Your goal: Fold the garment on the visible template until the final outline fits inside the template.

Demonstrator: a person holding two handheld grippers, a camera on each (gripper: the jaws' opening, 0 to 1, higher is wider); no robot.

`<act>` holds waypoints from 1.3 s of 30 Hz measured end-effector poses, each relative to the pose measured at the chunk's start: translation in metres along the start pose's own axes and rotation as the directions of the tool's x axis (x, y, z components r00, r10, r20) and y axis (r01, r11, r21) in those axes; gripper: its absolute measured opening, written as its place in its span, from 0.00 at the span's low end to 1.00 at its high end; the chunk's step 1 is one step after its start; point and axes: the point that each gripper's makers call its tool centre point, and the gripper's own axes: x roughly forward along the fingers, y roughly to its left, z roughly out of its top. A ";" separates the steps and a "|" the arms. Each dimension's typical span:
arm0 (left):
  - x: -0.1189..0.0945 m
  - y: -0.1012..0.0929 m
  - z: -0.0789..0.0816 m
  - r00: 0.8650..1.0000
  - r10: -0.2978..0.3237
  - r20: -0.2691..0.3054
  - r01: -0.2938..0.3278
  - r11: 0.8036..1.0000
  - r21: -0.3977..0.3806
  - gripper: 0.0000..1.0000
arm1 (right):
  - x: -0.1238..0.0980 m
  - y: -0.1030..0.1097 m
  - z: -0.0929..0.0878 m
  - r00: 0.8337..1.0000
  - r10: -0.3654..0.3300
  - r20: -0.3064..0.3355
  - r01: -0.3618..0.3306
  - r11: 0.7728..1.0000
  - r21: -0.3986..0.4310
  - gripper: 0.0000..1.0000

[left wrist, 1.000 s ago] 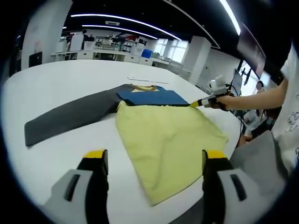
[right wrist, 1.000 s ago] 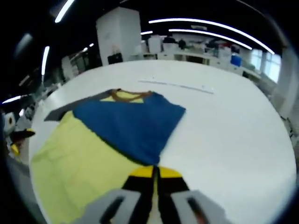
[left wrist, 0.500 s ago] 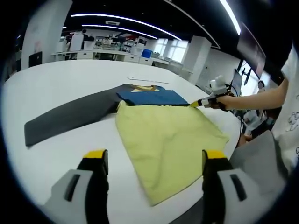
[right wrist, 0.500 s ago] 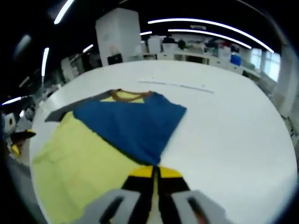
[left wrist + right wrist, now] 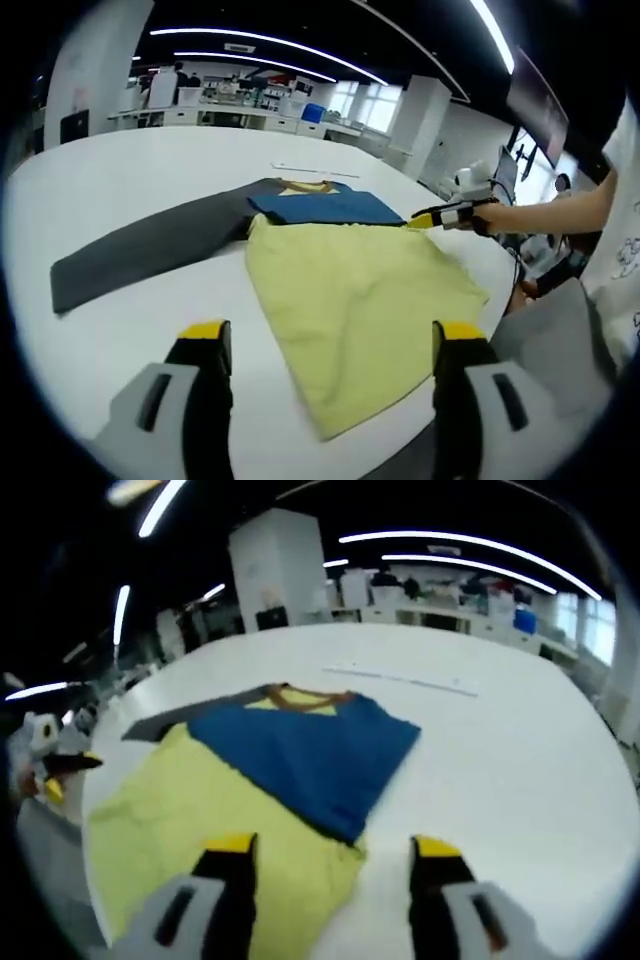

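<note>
Only partly folded so far — blue sleeve point(image 5: 305, 750) laid over the yellow shirt point(image 5: 360, 290) mid-worktop point(image 5: 120, 175), dark sleeve point(image 5: 150, 250) still stretched toward the worktop's edge and left to fold — left gripper point(image 5: 325, 345) and right gripper point(image 5: 325, 855) both with jaws spread, holding nothing.

The garment point(image 5: 340, 270) lies flat on the table point(image 5: 130, 170) (one sleeve point(image 5: 150, 245) stretched leftward).

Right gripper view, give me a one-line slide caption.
Open right gripper above a yellow, blue and grey garment on a white table.
</note>
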 end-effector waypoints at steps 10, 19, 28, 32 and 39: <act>0.001 -0.003 -0.003 1.000 -0.017 -0.015 0.017 1.000 0.001 0.80 | -0.013 0.017 0.007 0.999 0.038 0.034 -0.037 0.999 -0.025 0.98; -0.003 0.009 0.012 0.999 0.000 0.053 0.002 0.999 -0.047 0.80 | -0.033 0.018 0.007 0.998 0.035 0.045 -0.034 0.999 -0.034 0.99; -0.038 0.125 0.035 0.952 0.288 0.102 -0.271 0.951 -0.150 0.78 | -0.068 0.012 0.008 0.994 0.010 0.113 -0.013 1.000 0.026 0.99; -0.061 0.171 0.030 0.894 0.439 0.084 -0.416 0.886 -0.204 0.78 | -0.077 0.017 0.002 0.988 0.011 0.155 -0.030 0.992 0.126 0.99; -0.085 0.228 0.010 0.818 0.572 0.058 -0.539 0.798 -0.269 0.61 | -0.083 0.019 -0.021 0.995 0.015 0.104 -0.025 0.995 0.099 0.99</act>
